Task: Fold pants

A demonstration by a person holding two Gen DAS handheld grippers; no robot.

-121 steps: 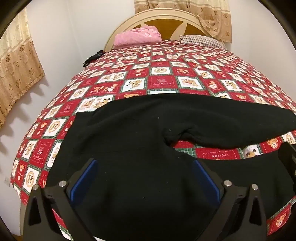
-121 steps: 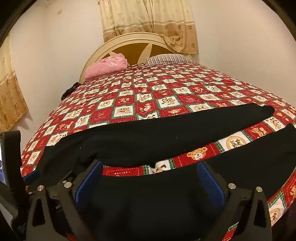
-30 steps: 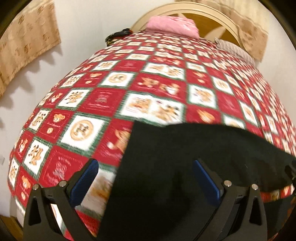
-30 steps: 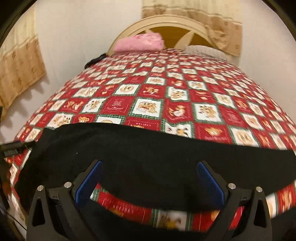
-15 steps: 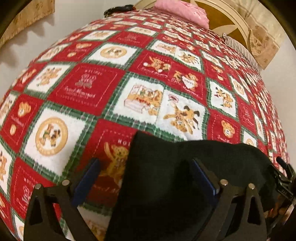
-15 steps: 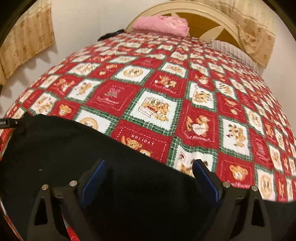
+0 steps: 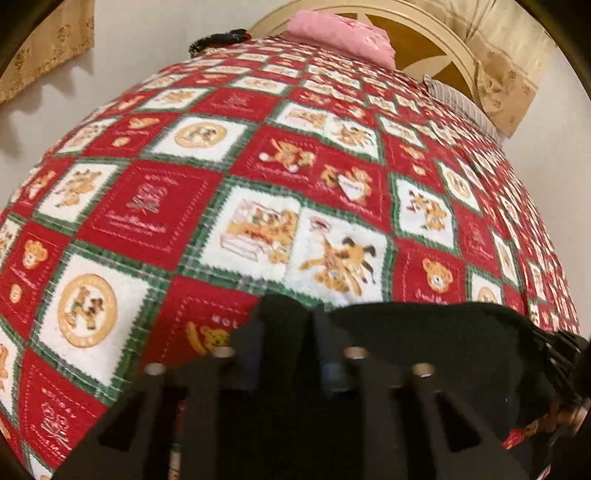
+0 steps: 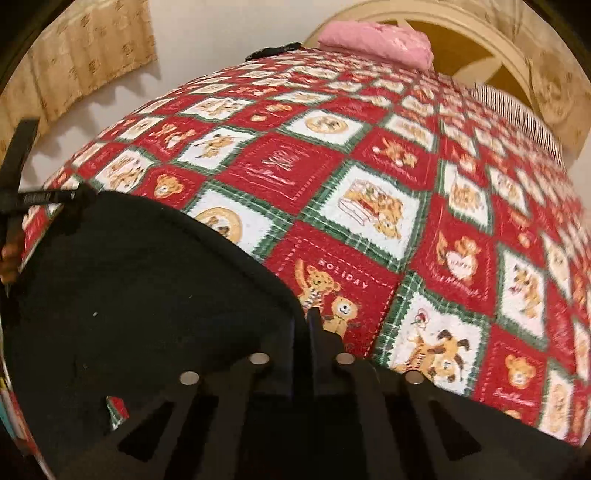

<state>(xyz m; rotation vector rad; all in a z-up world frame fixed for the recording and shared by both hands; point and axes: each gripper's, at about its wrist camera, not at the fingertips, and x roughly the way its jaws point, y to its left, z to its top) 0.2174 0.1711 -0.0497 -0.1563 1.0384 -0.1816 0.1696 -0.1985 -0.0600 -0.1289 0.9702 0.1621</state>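
Observation:
Black pants (image 7: 424, 332) lie on the near side of a red, white and green patchwork bedspread (image 7: 147, 221). In the left wrist view my left gripper (image 7: 286, 332) is closing its jaws, and a raised fold at the pants' corner is pinched between the pads. In the right wrist view my right gripper (image 8: 304, 328) has its fingers together on the curved edge of the pants (image 8: 147, 295). Both blue pads are hidden by the fabric. The other gripper shows at each frame's edge.
A folded pink cloth (image 7: 343, 31) and a striped pillow (image 7: 461, 99) lie by the cream headboard (image 8: 461, 33). A small black object (image 7: 218, 38) sits at the bed's far left corner. Beige curtains (image 8: 74, 59) hang on the white wall beside the bed.
Both grippers have gone from wide open to closed, each pinching black fabric. They sank closer to the bed, to the far edge of the pants.

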